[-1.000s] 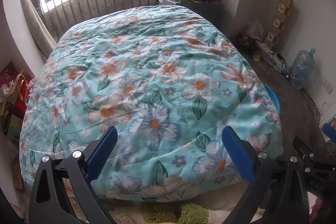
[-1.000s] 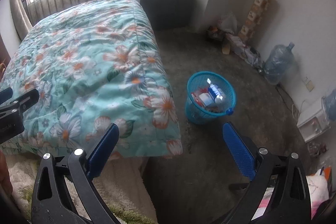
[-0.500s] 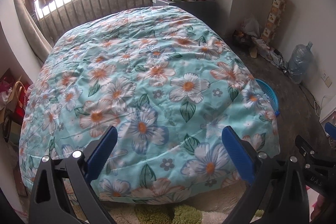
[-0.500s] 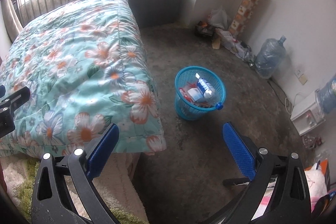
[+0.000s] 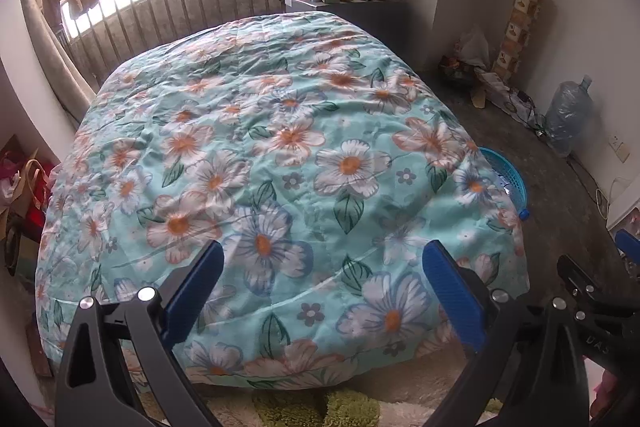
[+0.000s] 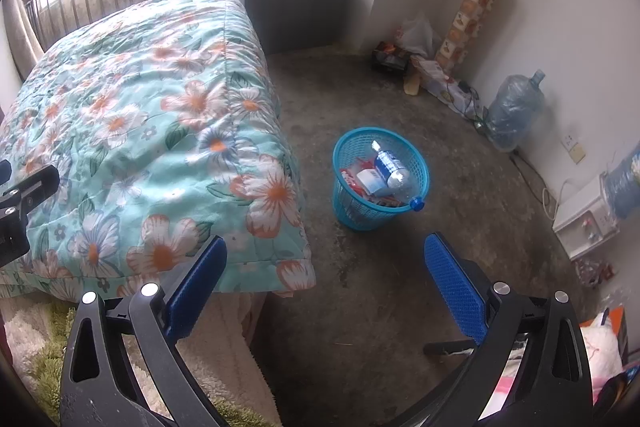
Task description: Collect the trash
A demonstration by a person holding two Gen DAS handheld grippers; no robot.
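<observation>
Two grippers, both empty, jaws wide apart. Left gripper (image 5: 320, 291) faces the bed with the floral quilt (image 5: 280, 155); no loose trash visible on the quilt from either view.

Key relation: the blue mesh wastebasket (image 6: 352, 147) stands on the concrete floor (image 6: 380, 307) just beside the bed's right edge, ahead of the right gripper (image 6: 326, 279) and slightly right of its centreline. In the left wrist view only a sliver of its rim (image 5: 502, 163) shows past the quilt corner, far to the right. So the right hand is clearly the nearer one.

Basket already holds a clear plastic bottle (image 6: 394, 173), long axis running from far-left to near-right, blue cap (image 6: 417, 203) hanging over the near rim. Beside it a white carton (image 6: 370, 183) and a red wrapper (image 6: 352, 177).

My read: collection looks mostly done, or the basket itself is the next pick.

Writing: nothing legible. Bottle label is blue and white, text too small. Partial embossed letters on the right gripper's body in the left view, unreadable. Large water jug (image 6: 514, 117) by the wall, unlabelled.
</observation>
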